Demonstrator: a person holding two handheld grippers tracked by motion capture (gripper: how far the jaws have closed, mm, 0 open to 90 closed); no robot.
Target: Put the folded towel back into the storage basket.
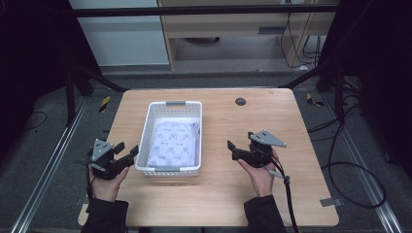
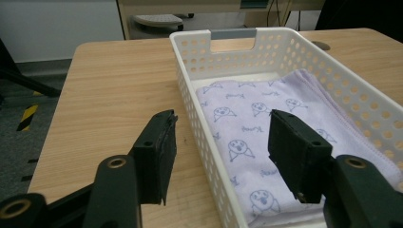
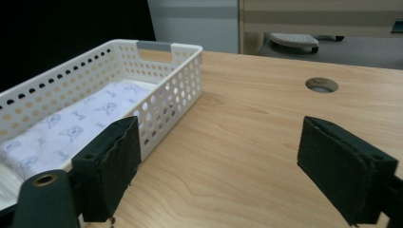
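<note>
Both claws are wide open, gripping nothing; left claw (image 1: 127, 153) sits just beside the white perforated plastic basket (image 1: 146, 127), right claw (image 1: 232, 148) well apart over the light wooden counter (image 1: 233, 194); folded lilac printed cloth (image 1: 175, 143) lies inside the basket.

Open tabletop (image 1: 252, 194) right of white basket (image 1: 145, 133); perforated walls fencing the folded cloth (image 1: 174, 143), top open; cable hole (image 1: 240, 102) beyond.

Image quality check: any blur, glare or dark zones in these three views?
High view: table evenly lit, surroundings very dark, slightly soft. Left gripper view: basket and cloth sharp, no glare. Right gripper view: near jaws a bit soft, black top-left corner.
</note>
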